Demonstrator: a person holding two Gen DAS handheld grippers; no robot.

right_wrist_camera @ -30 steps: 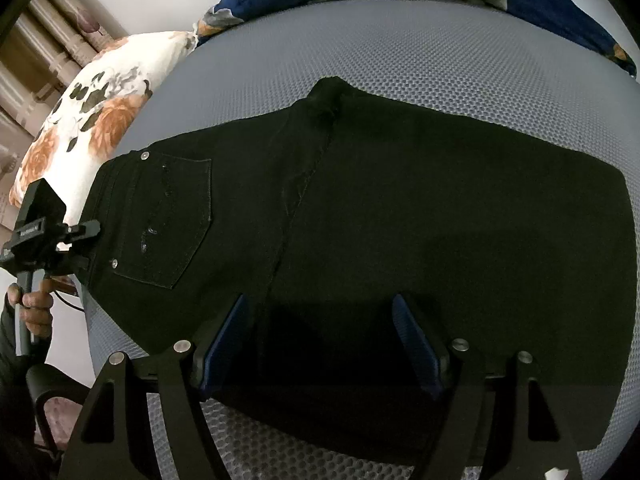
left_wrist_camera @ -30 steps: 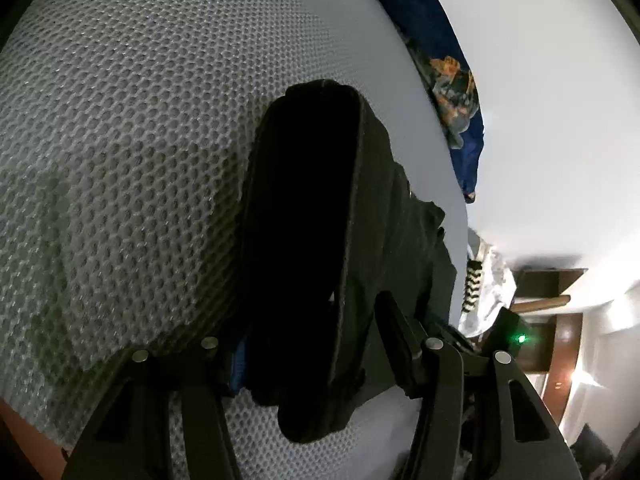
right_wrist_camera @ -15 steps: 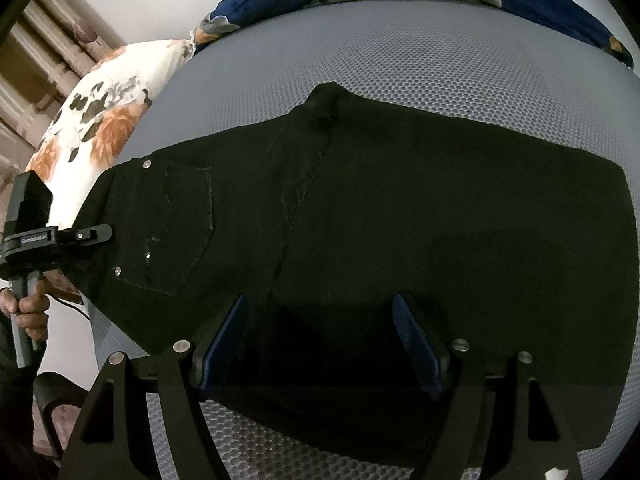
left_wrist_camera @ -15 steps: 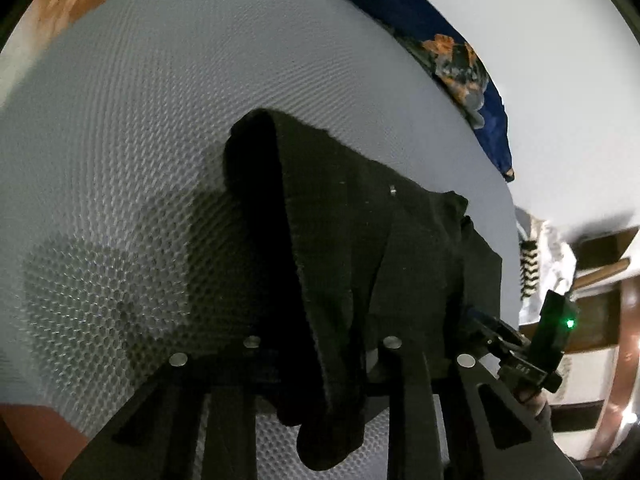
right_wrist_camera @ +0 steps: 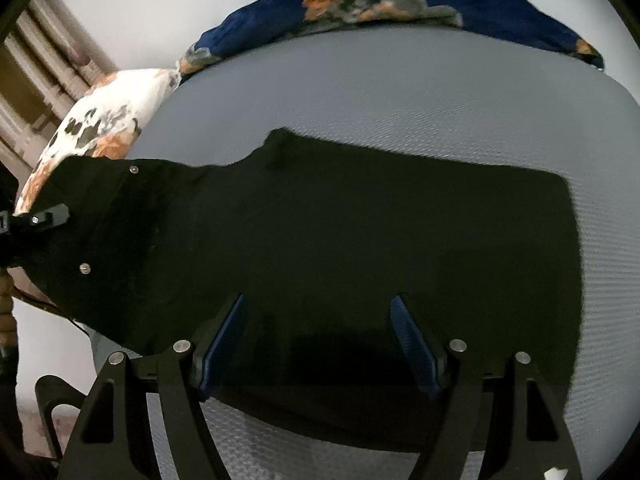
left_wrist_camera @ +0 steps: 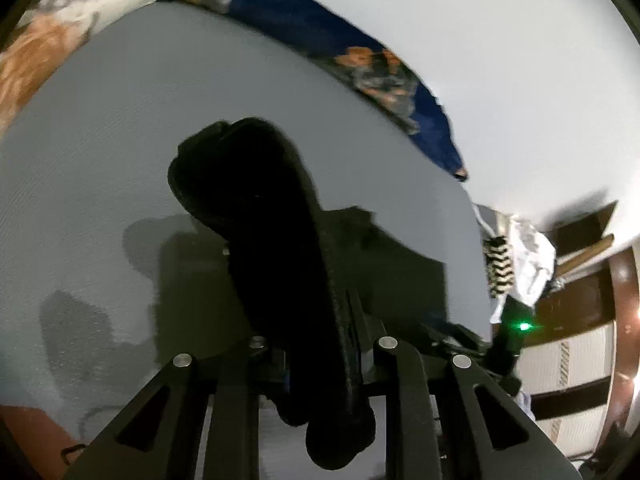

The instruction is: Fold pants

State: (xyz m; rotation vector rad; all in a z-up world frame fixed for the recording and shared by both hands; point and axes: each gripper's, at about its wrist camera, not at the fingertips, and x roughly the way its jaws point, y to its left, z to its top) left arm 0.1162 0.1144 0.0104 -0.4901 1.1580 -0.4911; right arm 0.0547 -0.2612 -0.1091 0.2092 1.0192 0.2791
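Observation:
Black pants (right_wrist_camera: 360,232) lie folded lengthwise on a grey mesh bed surface (right_wrist_camera: 400,92), waist end at the left. My left gripper (left_wrist_camera: 320,360) is shut on the waistband (left_wrist_camera: 272,240) and lifts it off the bed; it also shows at the left edge of the right wrist view (right_wrist_camera: 44,216), holding the raised waist. My right gripper (right_wrist_camera: 320,340) is open, its blue-padded fingers (right_wrist_camera: 224,340) hovering over the near edge of the pants, holding nothing.
A white floral pillow (right_wrist_camera: 100,120) lies at the bed's left end and a blue floral blanket (right_wrist_camera: 400,0) along the far edge by the wall. Beyond the bed's right end stand dark wooden furniture (left_wrist_camera: 580,240) and a pile of clothes (left_wrist_camera: 520,264).
My left gripper has lifted the waistband higher and tilted up, so more bed and wall show. In the right wrist view the waist end has risen. My right gripper stays open.

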